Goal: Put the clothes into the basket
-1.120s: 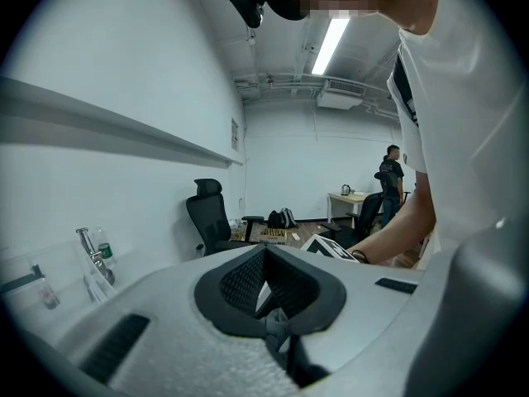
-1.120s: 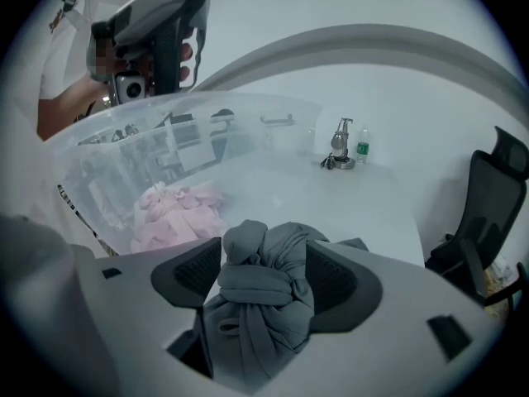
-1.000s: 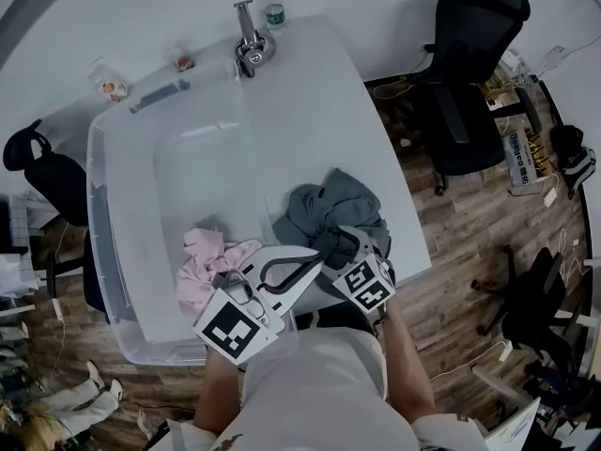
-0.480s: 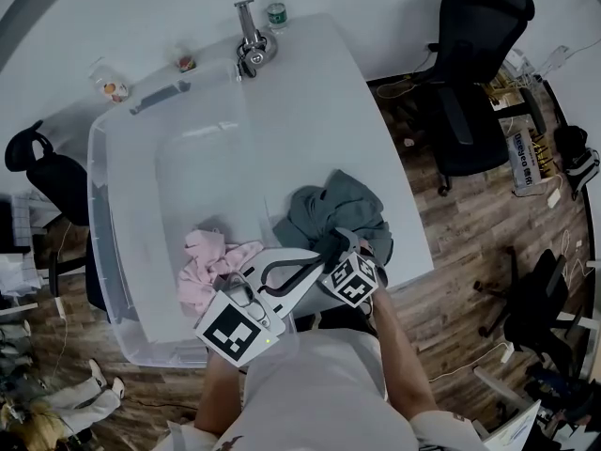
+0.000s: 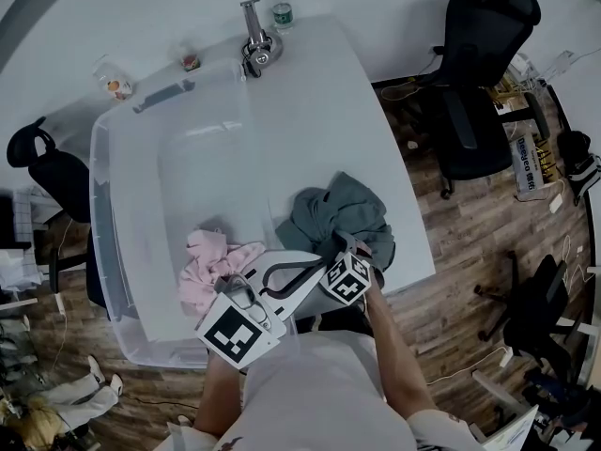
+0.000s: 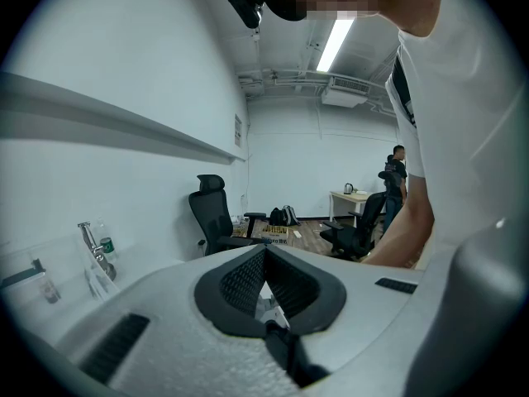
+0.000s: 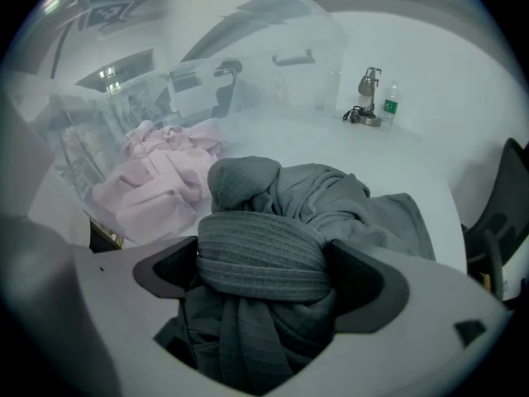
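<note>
Two grippers, nearest first. Holds the left gripper (image 6: 264,259) shut and empty. Sets the right gripper (image 7: 263,263), jaws just opened wide, astride the ribbed cuff (image 7: 256,240) of the grey garment (image 5: 338,205) heaped on the white table (image 5: 329,92). Beyond, pink clothes (image 5: 211,256) inside the clear plastic bin (image 5: 103,205).

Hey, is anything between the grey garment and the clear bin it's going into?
Only the near side wall of the bin. The grey garment lies beside it on the table, so it must be lifted over the rim. The right gripper, its jaws just opened, straddles the garment's ribbed band.
</note>
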Tool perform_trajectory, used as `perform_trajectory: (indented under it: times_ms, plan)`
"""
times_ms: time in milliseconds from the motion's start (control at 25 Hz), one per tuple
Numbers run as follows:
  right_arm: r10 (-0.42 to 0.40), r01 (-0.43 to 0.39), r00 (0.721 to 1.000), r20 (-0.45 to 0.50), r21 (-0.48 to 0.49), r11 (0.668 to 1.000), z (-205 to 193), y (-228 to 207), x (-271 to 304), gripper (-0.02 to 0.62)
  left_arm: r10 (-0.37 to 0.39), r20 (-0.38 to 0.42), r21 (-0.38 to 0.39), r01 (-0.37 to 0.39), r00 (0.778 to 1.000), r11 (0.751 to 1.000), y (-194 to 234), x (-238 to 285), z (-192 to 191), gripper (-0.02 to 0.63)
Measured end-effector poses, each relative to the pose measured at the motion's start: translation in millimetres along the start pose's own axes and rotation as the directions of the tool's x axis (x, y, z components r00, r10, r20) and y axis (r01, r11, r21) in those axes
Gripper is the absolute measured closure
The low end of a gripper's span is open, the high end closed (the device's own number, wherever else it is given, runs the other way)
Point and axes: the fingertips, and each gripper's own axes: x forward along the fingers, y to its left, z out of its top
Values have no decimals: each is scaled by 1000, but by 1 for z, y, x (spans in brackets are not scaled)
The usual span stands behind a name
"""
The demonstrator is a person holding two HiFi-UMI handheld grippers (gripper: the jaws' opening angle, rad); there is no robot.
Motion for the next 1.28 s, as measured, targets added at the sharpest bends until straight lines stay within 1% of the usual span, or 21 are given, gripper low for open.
perform_trajectory:
  times_ms: [200,240,280,440,600,720,960,1120,1280]
  plan:
    - [-33,32,999,-4,-17,999,3,-6,4,112,-7,-2,4,7,1000,1000,-1,1,-1,601]
    - [-38,37,999,-7,-17,999,2,-8,4,128,-7,-2,4,7,1000,1000,-2,2,-1,601]
    - [-39,39,999,-12,-14,999,0,-8,4,158,-7,-1,4,7,1000,1000,-3,2,-1,601]
    - [-21,21,1000,-15,7,1000,-5,-8,1,204,-7,-1,3,7,1000,1000,-5,2,1,601]
    - [-7,8,1000,-15,36,999,-4,-9,0,220,-8,3,3,8,1000,1000,-5,1,0,601]
    - [1,-1,1000,-2,78,997,-3,-9,-3,229,-8,3,2,8,1000,1000,-5,-1,0,601]
    - [4,-16,997,72,169,986,3,-11,-14,232,-12,8,3,12,1000,1000,-5,-2,0,601]
    - [0,-32,992,128,251,967,5,-10,-28,232,-17,11,5,17,1000,1000,-8,-2,0,601]
    - [-21,-39,981,190,305,951,11,-12,-46,232,-24,16,12,24,1000,1000,-10,-3,2,601]
